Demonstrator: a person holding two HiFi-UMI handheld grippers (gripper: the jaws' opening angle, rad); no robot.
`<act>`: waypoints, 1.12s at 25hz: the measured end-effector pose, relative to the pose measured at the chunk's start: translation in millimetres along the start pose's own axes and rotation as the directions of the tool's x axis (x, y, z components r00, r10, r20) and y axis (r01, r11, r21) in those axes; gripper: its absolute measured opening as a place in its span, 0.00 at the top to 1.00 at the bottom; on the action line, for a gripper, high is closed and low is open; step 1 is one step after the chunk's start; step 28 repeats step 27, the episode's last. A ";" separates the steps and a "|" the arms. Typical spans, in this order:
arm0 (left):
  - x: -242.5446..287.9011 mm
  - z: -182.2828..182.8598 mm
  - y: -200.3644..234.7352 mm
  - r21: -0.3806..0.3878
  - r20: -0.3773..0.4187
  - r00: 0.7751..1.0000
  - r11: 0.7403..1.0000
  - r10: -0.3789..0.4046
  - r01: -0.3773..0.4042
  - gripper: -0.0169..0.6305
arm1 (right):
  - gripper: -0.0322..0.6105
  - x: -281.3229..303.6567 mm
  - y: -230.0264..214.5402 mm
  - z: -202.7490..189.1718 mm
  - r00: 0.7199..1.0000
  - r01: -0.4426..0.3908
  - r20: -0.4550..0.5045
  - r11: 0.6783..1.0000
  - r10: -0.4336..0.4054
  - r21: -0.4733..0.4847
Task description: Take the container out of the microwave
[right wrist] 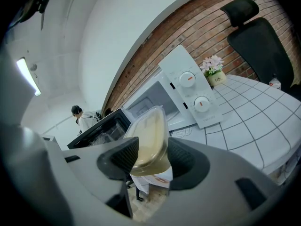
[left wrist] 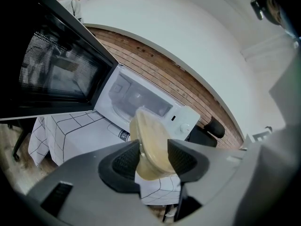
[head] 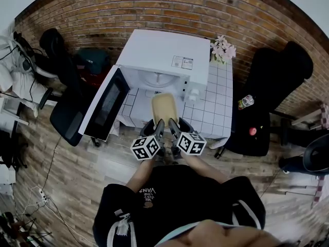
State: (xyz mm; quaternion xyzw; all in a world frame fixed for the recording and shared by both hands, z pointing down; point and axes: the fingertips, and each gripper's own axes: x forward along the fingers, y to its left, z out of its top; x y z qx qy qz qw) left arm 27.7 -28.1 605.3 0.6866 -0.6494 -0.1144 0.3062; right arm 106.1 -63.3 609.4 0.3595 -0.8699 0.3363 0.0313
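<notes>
Tabletop, white with a grid pattern, is standing before a brick wall and carrying the rest. Microwave, white, is sitting on it with its door standing wide open to the person's left; in the head view the cavity is showing only a turntable. Container, clear, lidded and filled with something pale yellow, is hanging outside the cavity, in front of the oven mouth and above the tabletop, touching nothing but the tongs. Left tongs and right tongs are each gripping the container's near end between ribbed pads, side by side. Step in hand, by judgement: the lift-out is nearly finishing. The next move is calling for a level carry clear of the door and a set-down on bare tabletop, with both pairs letting go together. Only the head view is showing both tongs sharing the one container. Only the left gripper view is resolving the door's dark mesh window. The right gripper view is giving the plainest look at the control panel and its two dials.
</notes>
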 end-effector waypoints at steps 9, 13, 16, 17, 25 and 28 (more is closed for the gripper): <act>-7.1 -1.5 -0.8 0.007 0.000 1.000 1.000 0.007 -0.007 0.68 | 0.66 -4.6 3.5 -3.5 1.000 -0.005 -0.001 1.000 0.005 0.001; -8.2 -1.7 -1.1 0.008 0.002 1.000 1.000 0.007 -0.007 0.68 | 0.66 -5.3 4.0 -3.6 1.000 -0.008 -0.001 1.000 0.008 0.000; -8.1 -0.9 -1.6 0.010 0.001 1.000 1.000 0.006 -0.006 0.68 | 0.66 -5.4 4.3 -3.0 1.000 -0.009 -0.001 1.000 0.009 -0.002; -8.2 -1.0 -1.5 0.011 0.000 1.000 1.000 0.006 -0.006 0.68 | 0.66 -5.3 4.3 -3.2 1.000 -0.009 -0.002 1.000 0.009 -0.003; -7.1 0.2 -1.5 0.012 -0.003 1.000 1.000 0.005 -0.005 0.68 | 0.66 -4.2 4.6 -2.2 1.000 -0.010 -0.002 1.000 0.010 -0.001; -6.8 0.7 -1.3 0.011 -0.003 1.000 1.000 0.005 -0.005 0.68 | 0.66 -3.7 4.7 -2.0 1.000 -0.011 -0.002 1.000 0.011 0.001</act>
